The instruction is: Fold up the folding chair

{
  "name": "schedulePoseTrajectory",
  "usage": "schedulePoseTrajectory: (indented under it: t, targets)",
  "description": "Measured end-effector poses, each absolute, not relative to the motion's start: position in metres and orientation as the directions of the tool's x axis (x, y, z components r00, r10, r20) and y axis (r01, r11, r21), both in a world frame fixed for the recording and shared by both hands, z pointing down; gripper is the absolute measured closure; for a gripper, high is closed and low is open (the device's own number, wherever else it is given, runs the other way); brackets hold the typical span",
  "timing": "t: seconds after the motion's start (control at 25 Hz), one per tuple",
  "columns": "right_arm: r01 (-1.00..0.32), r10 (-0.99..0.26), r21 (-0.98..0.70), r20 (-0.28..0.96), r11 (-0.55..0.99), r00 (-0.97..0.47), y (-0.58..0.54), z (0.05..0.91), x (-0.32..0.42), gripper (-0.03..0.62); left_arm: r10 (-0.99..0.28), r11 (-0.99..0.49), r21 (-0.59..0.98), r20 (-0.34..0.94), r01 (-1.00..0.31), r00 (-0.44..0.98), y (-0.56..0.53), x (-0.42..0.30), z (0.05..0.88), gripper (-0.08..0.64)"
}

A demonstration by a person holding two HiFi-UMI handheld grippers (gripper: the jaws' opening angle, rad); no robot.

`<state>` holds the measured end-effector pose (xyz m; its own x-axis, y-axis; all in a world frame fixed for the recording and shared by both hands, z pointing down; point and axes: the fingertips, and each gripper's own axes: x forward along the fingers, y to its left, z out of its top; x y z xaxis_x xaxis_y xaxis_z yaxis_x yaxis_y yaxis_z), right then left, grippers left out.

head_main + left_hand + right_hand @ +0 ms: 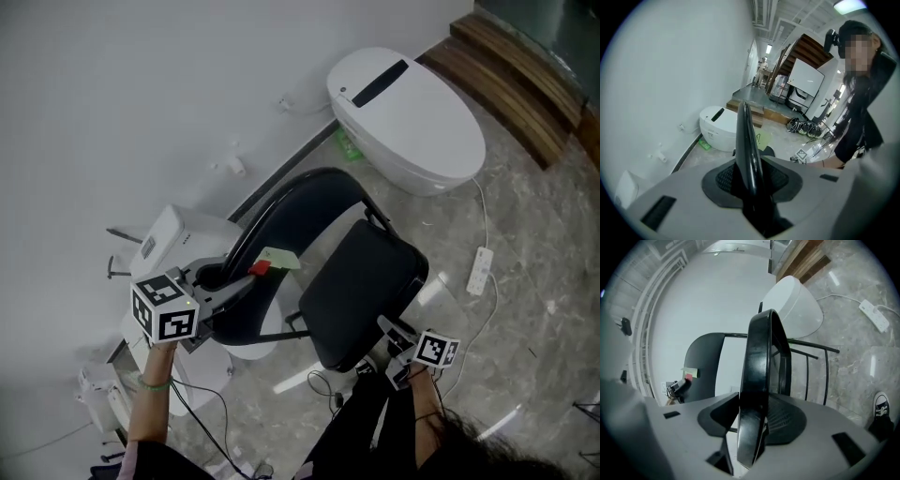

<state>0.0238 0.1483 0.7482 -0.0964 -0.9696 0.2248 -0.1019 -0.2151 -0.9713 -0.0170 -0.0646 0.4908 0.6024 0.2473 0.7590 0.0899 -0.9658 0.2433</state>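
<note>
Closest to the person's legs, the right gripper (753,418) is clamping the front rim of the seat (361,281). The folding chair (328,253) is sitting unfolded on the stone floor, between the person and the white wall.
- The pads are biting a rounded, glossy rim. Risk: as the seat swings, the rim could roll out of the jaws and drop back.

Further along, the left gripper (751,180) is pinching the backrest (309,211) by its thin edge, next to a green note (279,257).
- The hold is narrow. Risk: a twist here could let the panel slide through, leaving the chair hanging from one grip and tipping.
- A white box (183,239) is standing just beside that hand. Risk: a swinging frame could knock it.

Beyond the chair, a power strip (480,270) is lying on the floor, its cord running toward the white toilet (403,117).
- Risk: legs closing or skidding that way could snag the cord or bump the toilet shell.
</note>
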Motion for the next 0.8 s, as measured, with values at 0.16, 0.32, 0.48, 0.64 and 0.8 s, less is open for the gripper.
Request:
schedulePoseTrajectory:
  t: [0.16, 0.32, 0.48, 0.64, 0.8]
  targets:
    - [-0.122, -0.969, -0.98, 0.177, -0.157, -0.173, 0.113, 0.718, 0.029, 0.434, 0.21, -0.975, 0.206, 0.763, 0.079, 0.611, -0.048, -0.012, 0.477, 0.465]
    - [-0.168, -0.952, -0.978, 0.162, -0.121, -0.261, 0.085, 0.691, 0.017, 0.437, 0.184, -0.982, 0.174, 0.771, 0.076, 0.61, -0.025, -0.019, 0.465, 0.468]
    - [-0.194, -0.937, -0.971, 0.195, -0.142, -0.291, 0.051, 0.672, 0.008, 0.44, 0.198, -0.979, 0.185, 0.775, 0.084, 0.6, -0.02, -0.023, 0.454, 0.468]
    - [-0.193, -0.94, -0.965, 0.224, -0.178, -0.256, 0.012, 0.659, 0.004, 0.469, 0.251, -0.965, 0.243, 0.75, 0.098, 0.612, -0.033, -0.025, 0.44, 0.468]
    - [-0.211, -0.934, -0.947, 0.287, -0.242, -0.213, -0.027, 0.655, 0.002, 0.477, 0.268, -0.96, 0.262, 0.757, 0.099, 0.597, -0.056, -0.034, 0.438, 0.468]
